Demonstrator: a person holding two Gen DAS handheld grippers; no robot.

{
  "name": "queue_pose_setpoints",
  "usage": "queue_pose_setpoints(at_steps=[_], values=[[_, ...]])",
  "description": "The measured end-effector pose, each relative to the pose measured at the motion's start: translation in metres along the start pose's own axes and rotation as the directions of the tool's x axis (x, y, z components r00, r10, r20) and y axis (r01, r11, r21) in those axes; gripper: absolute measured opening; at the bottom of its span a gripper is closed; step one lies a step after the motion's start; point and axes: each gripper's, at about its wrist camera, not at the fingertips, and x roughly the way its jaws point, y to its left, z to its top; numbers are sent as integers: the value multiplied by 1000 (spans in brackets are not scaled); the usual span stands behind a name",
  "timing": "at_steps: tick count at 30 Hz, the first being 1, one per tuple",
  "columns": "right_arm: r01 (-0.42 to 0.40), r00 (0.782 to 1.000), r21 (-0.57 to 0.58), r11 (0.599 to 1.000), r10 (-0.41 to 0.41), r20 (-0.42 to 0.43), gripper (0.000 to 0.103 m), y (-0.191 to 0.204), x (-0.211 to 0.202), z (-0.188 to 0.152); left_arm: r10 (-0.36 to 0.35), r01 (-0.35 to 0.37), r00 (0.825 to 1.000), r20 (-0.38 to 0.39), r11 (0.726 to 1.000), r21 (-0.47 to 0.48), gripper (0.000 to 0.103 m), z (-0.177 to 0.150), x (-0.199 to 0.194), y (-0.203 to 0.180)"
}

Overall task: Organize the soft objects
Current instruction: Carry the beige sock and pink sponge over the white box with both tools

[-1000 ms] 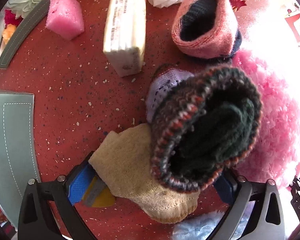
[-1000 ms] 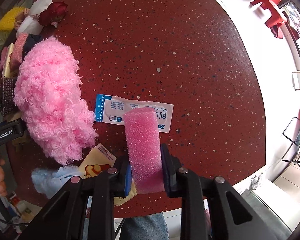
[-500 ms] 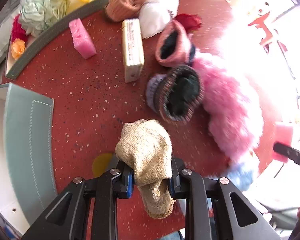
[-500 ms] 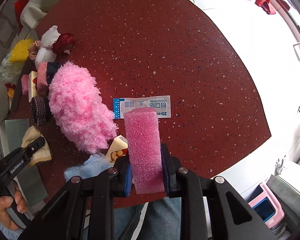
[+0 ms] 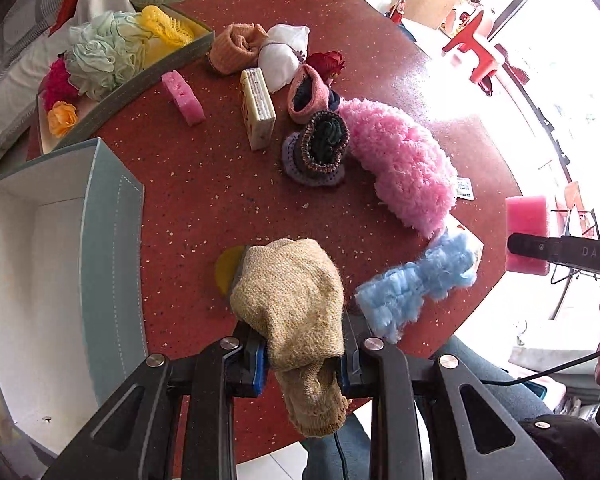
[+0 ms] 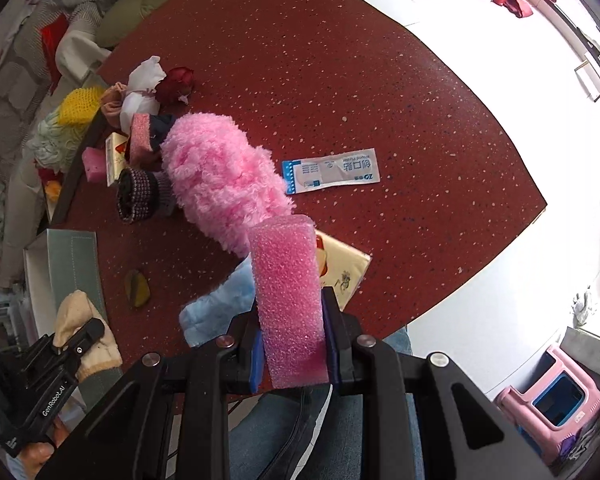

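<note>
My left gripper (image 5: 302, 354) is shut on a beige knitted sock (image 5: 292, 300), held above the red table's near edge; the sock also shows in the right wrist view (image 6: 80, 332). My right gripper (image 6: 292, 354) is shut on a pink sponge block (image 6: 288, 300), held upright off the table's near edge; the block also shows in the left wrist view (image 5: 526, 232). An open grey-green box (image 5: 112, 240) with a white inside stands at the left. On the table lie a fluffy pink piece (image 5: 400, 164), a light blue fluffy piece (image 5: 412, 284), a dark striped sock roll (image 5: 320, 148) and a pink sock roll (image 5: 308, 94).
A second pink sponge (image 5: 182, 98), a cream packet (image 5: 258, 108), an orange sock roll (image 5: 236, 48), a white cloth (image 5: 284, 56) and a red flower (image 5: 328, 64) lie at the back. A tray (image 5: 112, 92) holds loofahs. A plaster packet (image 6: 332, 170) and yellow disc (image 5: 226, 268) lie flat.
Both grippers have risen and pulled back from the table. The left one lifted the beige sock away from the sock rolls; the right one still holds the pink sponge.
</note>
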Motion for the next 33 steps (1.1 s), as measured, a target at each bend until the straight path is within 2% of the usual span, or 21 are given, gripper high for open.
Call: queue_pose_setpoints(at_steps=[4,8,11,13,15,20,27,31,33], values=[[1,1000,-67,998,-2,-21,26,20,5,-16,2,0,998,68,1000,-21,26,-15,-31,2],[18,1000,-165,986,-17,6,26,41,2,-25,14,-5,992,129,998,-70,26,-28,-58,4],[30,999,-249,968,-24,27,26,51,-5,-41,8,7,992,129,993,-119,26,-43,-78,3],[19,999,-261,965,-11,31,26,51,-10,-54,-5,19,990,137,994,-105,26,-53,-89,1],[13,999,-253,967,-4,37,26,52,-16,-69,20,-9,992,126,996,-89,26,-62,-98,-1],[-8,998,-235,972,21,54,26,62,-26,-100,-7,16,989,150,998,-56,26,-68,-121,14],[-26,992,-161,987,45,117,26,113,-15,-111,-5,-3,984,175,999,45,26,-59,-139,82],[-52,989,-44,998,58,138,26,158,0,-123,-24,0,990,140,986,169,26,-53,-142,123],[-96,987,9,995,94,132,26,179,6,-132,-31,6,993,115,978,210,26,-49,-140,139]])
